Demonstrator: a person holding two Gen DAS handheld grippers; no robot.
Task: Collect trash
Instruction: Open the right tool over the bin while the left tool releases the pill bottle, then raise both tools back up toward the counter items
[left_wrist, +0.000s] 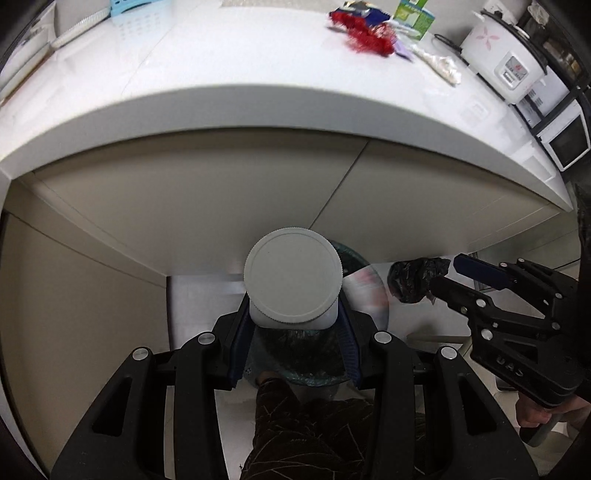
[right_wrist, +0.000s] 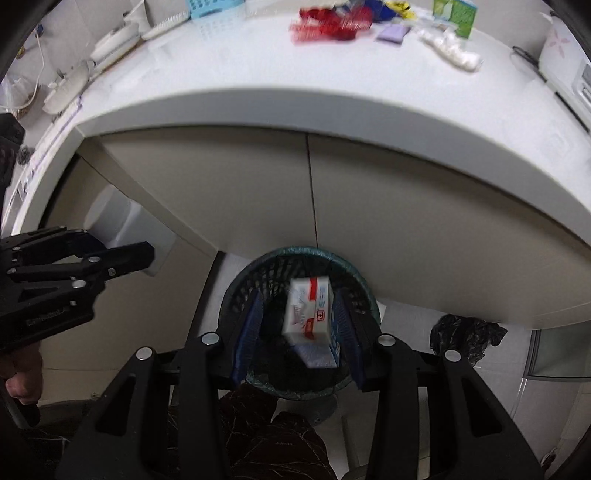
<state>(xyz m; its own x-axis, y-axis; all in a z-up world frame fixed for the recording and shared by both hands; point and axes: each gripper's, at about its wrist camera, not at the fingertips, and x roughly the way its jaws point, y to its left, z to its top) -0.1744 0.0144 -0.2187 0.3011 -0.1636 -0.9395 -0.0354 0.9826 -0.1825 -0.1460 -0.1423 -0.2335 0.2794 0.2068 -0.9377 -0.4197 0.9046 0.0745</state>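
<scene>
Below, the carton hangs between the right claw's fingers.

The countertop looks glossy and smooth, the jar lid matt ribbed plastic, the basket plastic mesh, the carton smooth cardboard.

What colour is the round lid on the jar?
Light grey lid, with a ridged edge; clearest in the left wrist view.

There are two grippers, one white jar, one small carton and one mesh bin. On the counter sit one green box, one rice cooker and one blue basket. The blurred red wrappers look like perhaps two.
</scene>
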